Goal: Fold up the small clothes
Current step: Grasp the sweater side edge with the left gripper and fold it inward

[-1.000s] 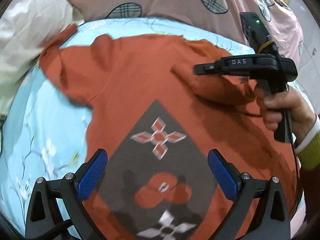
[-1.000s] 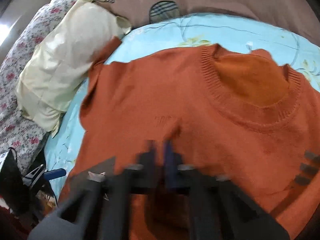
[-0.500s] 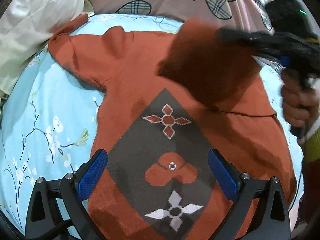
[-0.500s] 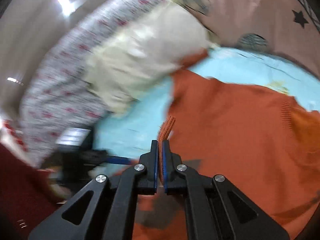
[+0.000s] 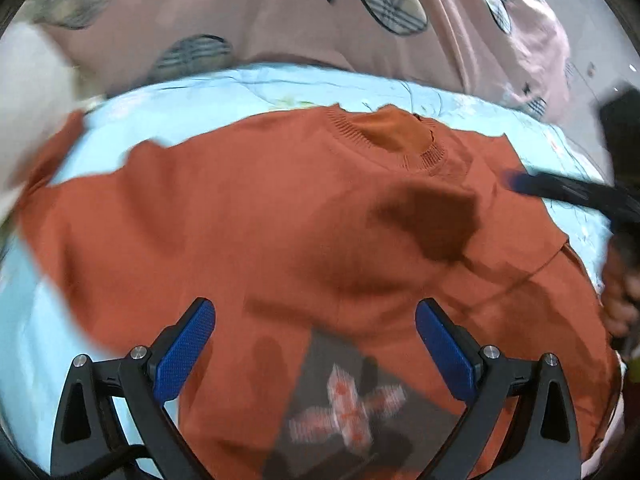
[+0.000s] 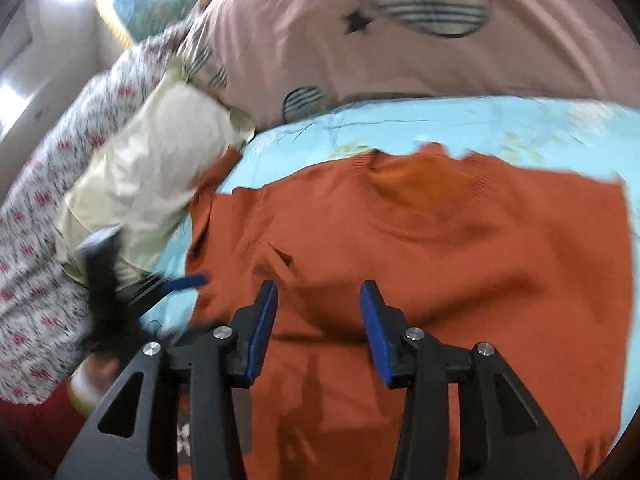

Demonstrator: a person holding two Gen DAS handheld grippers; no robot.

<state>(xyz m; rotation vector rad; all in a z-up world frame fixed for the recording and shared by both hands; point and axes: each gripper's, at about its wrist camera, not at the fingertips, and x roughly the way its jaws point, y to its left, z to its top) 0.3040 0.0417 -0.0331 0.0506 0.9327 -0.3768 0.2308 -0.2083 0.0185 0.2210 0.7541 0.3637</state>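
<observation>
— Since a moment ago, my right claw (image 6: 318, 322) has let the sleeve drop across the orange sweater (image 6: 460, 248); its jaws are opening, nothing between them.

— And the left claw (image 5: 314, 350)?

— Spread wide, empty, above the patterned front. The sweater lies flat on the blue bedsheet (image 5: 168, 108).

— Next?

— I'd smooth that fold, then take the far sleeve (image 5: 52, 160) by its cuff.

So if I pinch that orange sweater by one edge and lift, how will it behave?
The orange sweater probably droops: its knit already lies in soft folds. The ribbed collar looks grippy, not slippery. It seems light.
</observation>
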